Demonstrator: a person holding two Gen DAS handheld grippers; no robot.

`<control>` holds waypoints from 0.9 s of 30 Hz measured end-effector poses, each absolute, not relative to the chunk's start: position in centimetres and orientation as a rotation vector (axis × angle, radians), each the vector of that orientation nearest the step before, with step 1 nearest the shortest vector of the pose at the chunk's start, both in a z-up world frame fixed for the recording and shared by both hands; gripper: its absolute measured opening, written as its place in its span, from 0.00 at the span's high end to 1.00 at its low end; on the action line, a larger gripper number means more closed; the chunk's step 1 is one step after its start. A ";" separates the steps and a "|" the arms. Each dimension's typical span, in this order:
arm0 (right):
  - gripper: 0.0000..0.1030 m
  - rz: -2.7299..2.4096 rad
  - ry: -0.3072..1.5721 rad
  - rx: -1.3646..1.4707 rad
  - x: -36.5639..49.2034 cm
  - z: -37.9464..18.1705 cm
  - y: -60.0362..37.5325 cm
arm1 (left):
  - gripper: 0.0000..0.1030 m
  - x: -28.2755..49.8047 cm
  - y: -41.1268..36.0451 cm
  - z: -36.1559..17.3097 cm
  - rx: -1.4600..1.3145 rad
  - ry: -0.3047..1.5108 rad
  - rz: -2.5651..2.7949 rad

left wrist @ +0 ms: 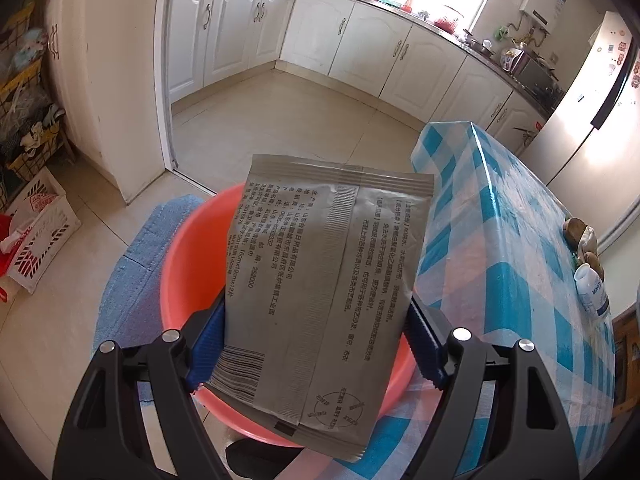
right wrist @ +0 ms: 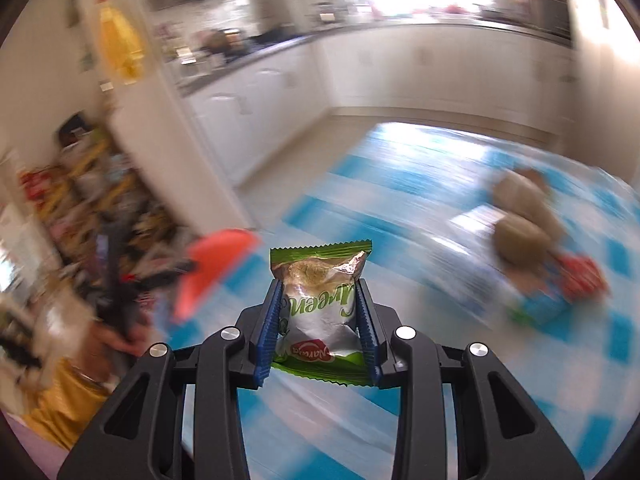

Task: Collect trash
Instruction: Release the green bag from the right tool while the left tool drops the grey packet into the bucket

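My left gripper (left wrist: 316, 316) is shut on a flat grey packet (left wrist: 320, 300) with printed text and a barcode, its blue pads pressing both side edges. The packet hangs right over an orange-red plastic basin (left wrist: 188, 264) beside the table. In the right wrist view my right gripper (right wrist: 318, 302) is shut on a small green and silver snack wrapper (right wrist: 320, 312), held above the blue-and-white checked tablecloth (right wrist: 400, 184). The orange basin's rim (right wrist: 216, 264) shows to the left of it, blurred. A hand with the other gripper appears at the lower left there.
The checked table (left wrist: 500, 240) stands right of the basin, with brown round items (left wrist: 580, 236) and a white bottle (left wrist: 592, 292) near its far edge. A blue cloth-covered seat (left wrist: 136, 264) lies under the basin. White crates (left wrist: 36, 232) and shelves stand at left, kitchen cabinets (left wrist: 248, 28) behind.
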State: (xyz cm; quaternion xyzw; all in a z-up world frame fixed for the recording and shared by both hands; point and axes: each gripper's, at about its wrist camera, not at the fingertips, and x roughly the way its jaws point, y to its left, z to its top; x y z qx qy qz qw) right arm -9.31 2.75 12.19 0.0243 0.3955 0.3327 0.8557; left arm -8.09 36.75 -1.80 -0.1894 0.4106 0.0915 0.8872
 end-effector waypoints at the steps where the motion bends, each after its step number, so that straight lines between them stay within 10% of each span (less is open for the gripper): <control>1: 0.64 0.751 0.836 0.046 -8.8 12.5 4.8 | 0.23 -8.2 36.8 -1.7 -0.394 0.850 0.200; 14: 0.62 0.951 1.051 0.002 -2.9 6.9 22.3 | 0.19 -7.7 37.9 -2.9 -0.417 0.875 0.228; 27: 0.31 0.918 1.004 0.069 -2.4 7.2 21.8 | 0.12 -6.6 37.5 -2.5 -0.319 0.878 0.255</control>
